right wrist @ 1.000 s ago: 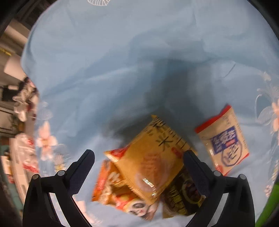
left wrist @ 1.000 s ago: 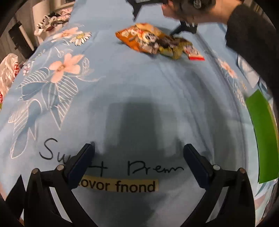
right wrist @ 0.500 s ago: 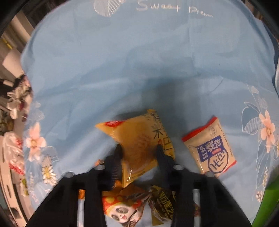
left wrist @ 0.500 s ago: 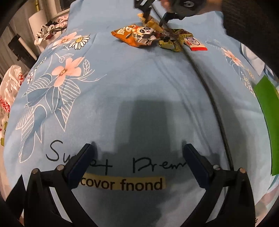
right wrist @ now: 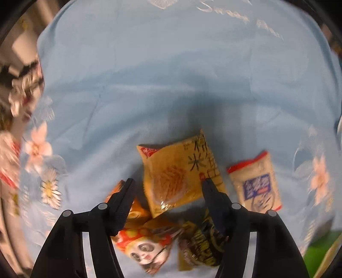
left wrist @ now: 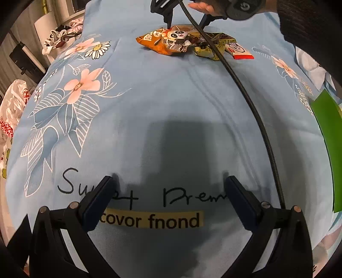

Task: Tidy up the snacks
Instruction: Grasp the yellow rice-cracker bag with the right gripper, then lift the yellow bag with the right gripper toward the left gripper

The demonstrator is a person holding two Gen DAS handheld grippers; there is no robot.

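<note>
My right tool (right wrist: 167, 185) points steeply down, jaws opening astride the yellow rice-cracker packet (right wrist: 179, 173), ungripped. Left tool (left wrist: 168, 188) released. Packet print blurred.

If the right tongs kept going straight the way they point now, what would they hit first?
Most likely the yellow packet, lying between the opening right tongs on top of the snack pile. Depth is unclear, so how near they are cannot be told.

The right wrist view is motion-blurred. The crumpled orange panda-print snack bag (right wrist: 143, 248) and dark olive foil packet (right wrist: 201, 246) sit partly behind the right gripper's black fingers (right wrist: 123, 203); white script on the blue cloth (right wrist: 241, 19) is unreadable.
</note>
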